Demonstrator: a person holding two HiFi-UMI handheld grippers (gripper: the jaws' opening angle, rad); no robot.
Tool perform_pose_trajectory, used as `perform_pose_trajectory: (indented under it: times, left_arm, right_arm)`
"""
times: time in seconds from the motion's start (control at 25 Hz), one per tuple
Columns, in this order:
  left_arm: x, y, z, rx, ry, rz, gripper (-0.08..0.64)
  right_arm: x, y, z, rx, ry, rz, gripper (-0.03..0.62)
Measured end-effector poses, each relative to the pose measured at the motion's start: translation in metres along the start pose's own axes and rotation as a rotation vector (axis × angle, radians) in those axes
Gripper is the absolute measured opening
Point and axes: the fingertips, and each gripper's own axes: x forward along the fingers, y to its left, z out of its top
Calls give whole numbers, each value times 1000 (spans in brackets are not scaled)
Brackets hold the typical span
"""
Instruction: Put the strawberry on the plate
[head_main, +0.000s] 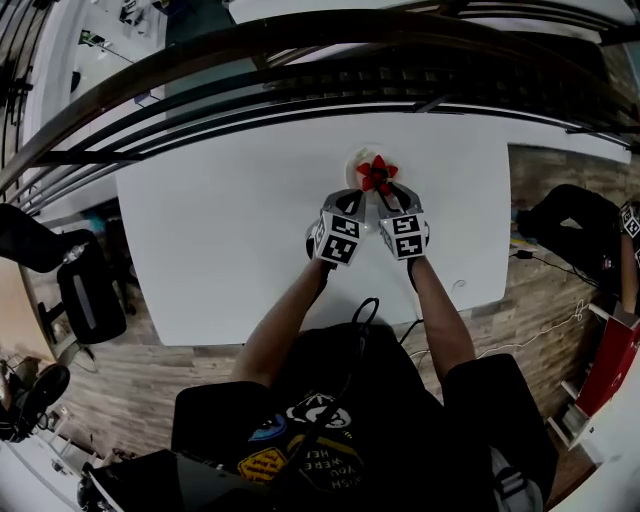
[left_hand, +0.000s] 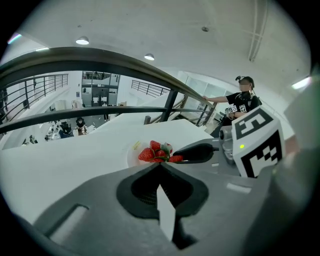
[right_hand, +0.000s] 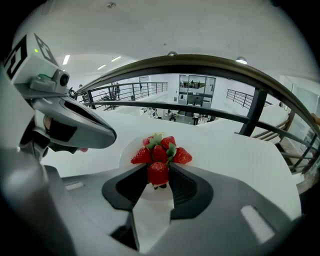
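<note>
The right gripper (right_hand: 158, 169) is clamped on a single strawberry (right_hand: 158, 175), red tip up and pinched between its dark pads; only the right gripper view shows this, since from the head view the held berry cannot be told apart from the red heap. It sits at the near edge of the white plate (right_hand: 126, 156), just beside a heap of strawberries (right_hand: 161, 149) with green leaves; whether it touches the plate cannot be told. The left gripper (left_hand: 159, 166) has its jaws brought together at the tips with nothing between them, and it points at the same heap from the near left. Each gripper view catches the other tool: the left gripper's long grey jaw reaches in from the left of the right gripper view, and the right gripper's dark jaw and marker cube (left_hand: 257, 142) fill the right of the left gripper view, partly covering the plate's right side. The head view shows both grippers side by side, close together at the plate, towards the far edge of a white table (head_main: 220, 230). Beyond the table runs a dark railing (head_main: 300, 70). A black chair (head_main: 90, 295) stands on the wooden floor (head_main: 540, 300) to the left, and another person (left_hand: 242, 99) stands by the railing far right.
</note>
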Motion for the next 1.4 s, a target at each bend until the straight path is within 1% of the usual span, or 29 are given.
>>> perform_pose_trajectory:
  times: [0.2,0.52,0.72,0.88,0.96,1.12,1.28,1.36,1.4]
  left_arm:
    - [-3,-1,-2,2,-4,1,5]
    - [-15,-6,-11,-1,-4,10,5]
    - [-27,-10,-12,-11,2,-7,5]
    - [-35,-15,-19,-2,6,-6,5]
    - [-42,-18,-23,-3,5,-1,5]
    - [-62,-27,-25,1,-10,19,5]
    - [-87,-42,-14,25,-63,36,5]
    - [-101,-53,-9,45,-94,42,5]
    - [-108,-59,-8,55,-108,45,5]
  right_arm:
    - [7,-1,-3,-27,26,-23,140]
    - [11,2,-6,-67,31,-26,140]
    - [6,2,0,-62,23,-28,143]
    - [2,0,-2,-47,8,-20,173]
    - [-5,1,0,-48,-2,-24,175]
    - [-32,7,8,-31,-54,-32,167]
    - [-78,15,21,-8,-142,-57,158]
    - [-106,21,24,2,-191,-68,144]
    - [-120,24,25,9,-214,-73,126]
